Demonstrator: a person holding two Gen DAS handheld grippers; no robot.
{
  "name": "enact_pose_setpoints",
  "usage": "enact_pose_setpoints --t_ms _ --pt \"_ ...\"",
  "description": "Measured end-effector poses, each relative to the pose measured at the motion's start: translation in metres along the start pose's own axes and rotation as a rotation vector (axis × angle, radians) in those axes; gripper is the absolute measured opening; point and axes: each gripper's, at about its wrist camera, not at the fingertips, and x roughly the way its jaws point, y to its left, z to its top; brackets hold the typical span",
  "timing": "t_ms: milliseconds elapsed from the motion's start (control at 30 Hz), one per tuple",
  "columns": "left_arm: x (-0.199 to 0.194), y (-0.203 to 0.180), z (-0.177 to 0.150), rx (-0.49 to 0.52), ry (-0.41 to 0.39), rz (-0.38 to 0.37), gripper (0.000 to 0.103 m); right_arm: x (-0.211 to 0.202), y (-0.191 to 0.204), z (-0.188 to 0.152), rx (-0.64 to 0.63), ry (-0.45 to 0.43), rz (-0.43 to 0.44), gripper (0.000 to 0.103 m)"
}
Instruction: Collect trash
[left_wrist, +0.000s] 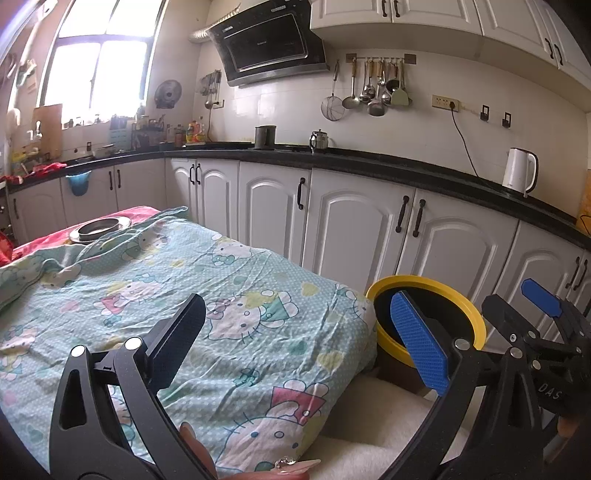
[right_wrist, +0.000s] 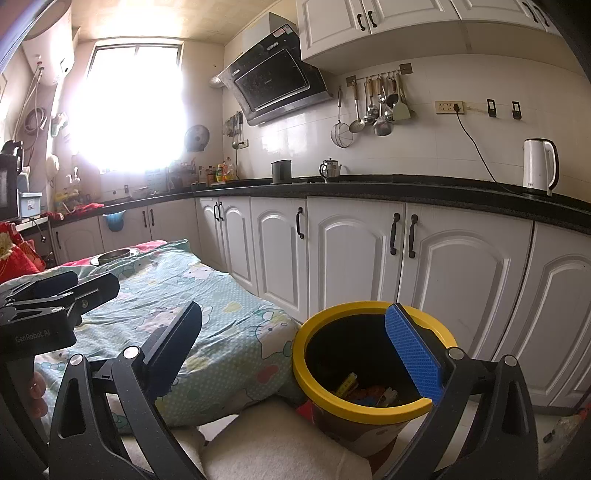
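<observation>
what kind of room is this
A home kitchen, most likely: a range hood on the wall, utensils hanging from a rail, and a white electric kettle on the dark countertop.

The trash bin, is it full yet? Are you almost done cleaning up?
Not full, but the bin already has some colourful scraps at the bottom, so some collecting looks done. Nothing is in hand: the left gripper and right gripper are both open and empty. No trash shows on the cloth, so little seems left.
</observation>
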Motion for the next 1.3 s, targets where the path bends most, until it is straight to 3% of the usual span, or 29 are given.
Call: enact_pose_setpoints --t_ms 1300 --pt "-0.0001 0.0021 0.0006 -0.004 0.001 0.003 0.092 0.0001 0.0005 -0.0004 0.001 0.002 0.002 0.097"
